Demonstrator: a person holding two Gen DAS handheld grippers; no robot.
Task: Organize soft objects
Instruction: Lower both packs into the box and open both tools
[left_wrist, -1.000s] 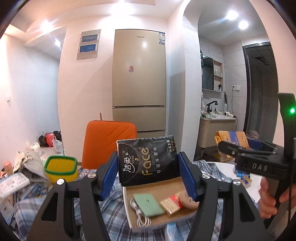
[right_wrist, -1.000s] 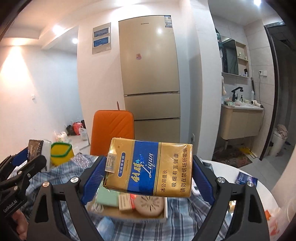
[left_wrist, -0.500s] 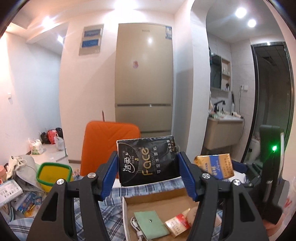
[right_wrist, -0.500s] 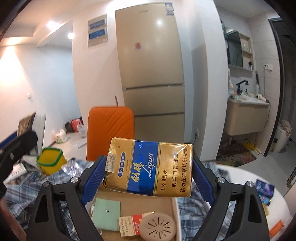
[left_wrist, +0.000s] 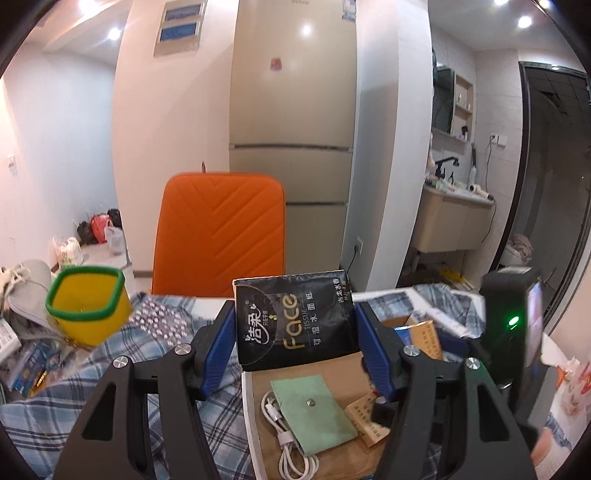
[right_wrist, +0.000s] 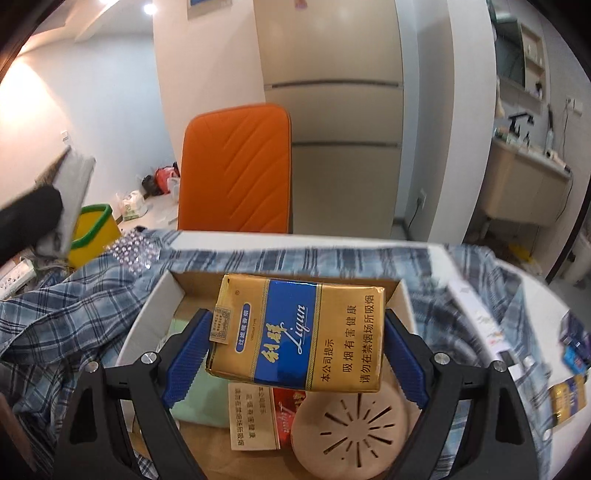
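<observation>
My left gripper is shut on a black tissue pack and holds it above the near-left end of a cardboard box. My right gripper is shut on a gold and blue soft cigarette pack, hovering over the same cardboard box. Inside the box lie a green pouch, a white cable, a red and cream pack and a round beige disc. The right gripper's body with a green light shows in the left wrist view.
A blue plaid cloth covers the white round table. A yellow bin with a green rim stands at the left amid clutter. An orange chair is behind the table, a fridge beyond. Small packs lie at the right.
Both grippers have come down and forward over the box, each still holding its pack. The box now fills more of both views, and the right gripper sits lower beside the left.
</observation>
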